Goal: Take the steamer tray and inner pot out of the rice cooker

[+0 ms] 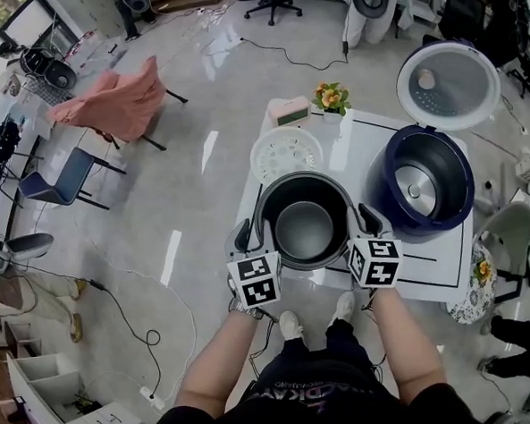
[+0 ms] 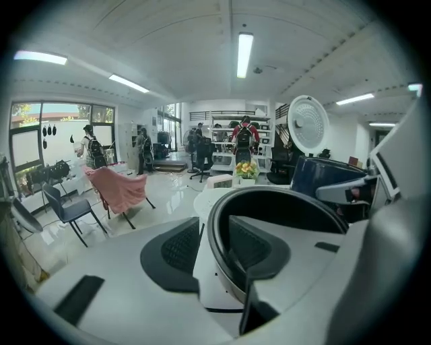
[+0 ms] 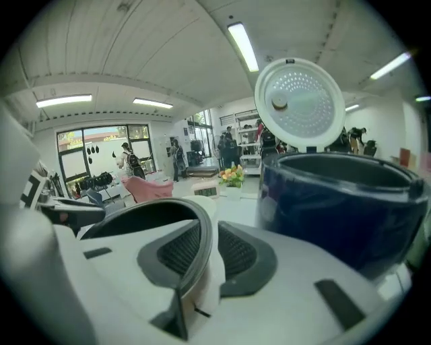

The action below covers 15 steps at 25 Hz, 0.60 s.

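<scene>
Both jaws astride inner pot (image 1: 305, 229) rim

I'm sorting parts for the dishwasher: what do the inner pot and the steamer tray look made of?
Inner pot: probably metal with a dark nonstick coating; matte grey-black inside, pale outer wall in the left gripper view.
Steamer tray: likely white plastic; dull, opaque, with moulded holes.

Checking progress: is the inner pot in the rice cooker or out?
Out: the inner pot sits beside the rice cooker, whose well is empty.
</scene>
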Each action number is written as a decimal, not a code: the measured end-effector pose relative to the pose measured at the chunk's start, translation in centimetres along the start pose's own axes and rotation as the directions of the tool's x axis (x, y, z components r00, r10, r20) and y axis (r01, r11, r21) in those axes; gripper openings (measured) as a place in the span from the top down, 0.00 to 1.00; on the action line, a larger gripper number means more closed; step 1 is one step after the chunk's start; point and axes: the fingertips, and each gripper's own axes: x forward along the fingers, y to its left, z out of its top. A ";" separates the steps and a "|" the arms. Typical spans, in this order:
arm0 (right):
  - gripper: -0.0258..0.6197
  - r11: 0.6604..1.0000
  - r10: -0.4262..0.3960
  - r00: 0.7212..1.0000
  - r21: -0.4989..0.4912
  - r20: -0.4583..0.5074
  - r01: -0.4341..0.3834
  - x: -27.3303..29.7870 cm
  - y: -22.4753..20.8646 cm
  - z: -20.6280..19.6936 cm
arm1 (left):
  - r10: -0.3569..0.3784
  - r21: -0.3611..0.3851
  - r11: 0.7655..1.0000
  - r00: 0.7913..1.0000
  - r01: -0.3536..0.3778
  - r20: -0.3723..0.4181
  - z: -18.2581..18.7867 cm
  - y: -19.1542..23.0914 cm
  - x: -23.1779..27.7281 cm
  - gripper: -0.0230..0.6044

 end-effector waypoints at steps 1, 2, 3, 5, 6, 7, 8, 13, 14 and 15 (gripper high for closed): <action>0.83 1.000 -0.003 1.000 -0.021 0.023 0.003 -0.4 0.1 0.6 | -0.005 0.003 1.000 1.000 0.005 0.014 0.4 -0.1 -0.3 0.74; 0.83 0.999 0.001 0.999 -0.039 0.046 0.001 -0.9 0.3 1.2 | -0.013 0.005 1.000 0.999 0.013 0.030 0.9 -0.2 -0.7 0.74; 0.83 0.999 0.009 0.998 -0.054 0.069 -0.005 -1.4 0.6 1.8 | -0.023 0.006 1.000 0.999 0.023 0.047 1.5 -0.3 -1.1 0.74; 0.88 0.996 0.025 0.994 -0.086 0.109 -0.015 -2.5 1.3 3.0 | -0.052 0.012 0.999 0.995 0.051 0.084 2.7 -0.8 -2.0 0.77; 0.90 0.995 0.028 0.992 -0.102 0.125 -0.015 -3.1 1.6 3.5 | -0.069 0.018 0.998 0.993 0.067 0.101 3.3 -1.1 -2.5 0.79; 0.93 0.993 0.029 0.990 -0.116 0.141 -0.013 -3.8 1.9 3.9 | -0.085 0.026 0.996 0.989 0.082 0.118 3.9 -1.4 -3.1 0.82; 0.96 0.992 0.030 0.987 -0.129 0.155 -0.010 -4.4 2.2 4.4 | -0.100 0.034 0.995 0.986 0.096 0.136 4.6 -1.8 -3.7 0.85; 0.96 0.988 0.045 0.974 -0.153 0.223 -0.010 -8.1 3.4 6.4 | -0.172 0.080 0.984 0.960 0.158 0.223 7.4 -3.7 -7.0 0.96; 0.96 0.989 0.046 0.971 -0.150 0.236 -0.011 -8.9 3.6 6.7 | -0.193 0.091 0.980 0.953 0.176 0.235 7.8 -4.1 -7.7 0.96; 0.96 0.989 0.047 0.967 -0.147 0.249 -0.010 -9.7 3.8 6.9 | -0.215 0.102 0.975 0.945 0.196 0.245 8.1 -4.6 -8.3 0.96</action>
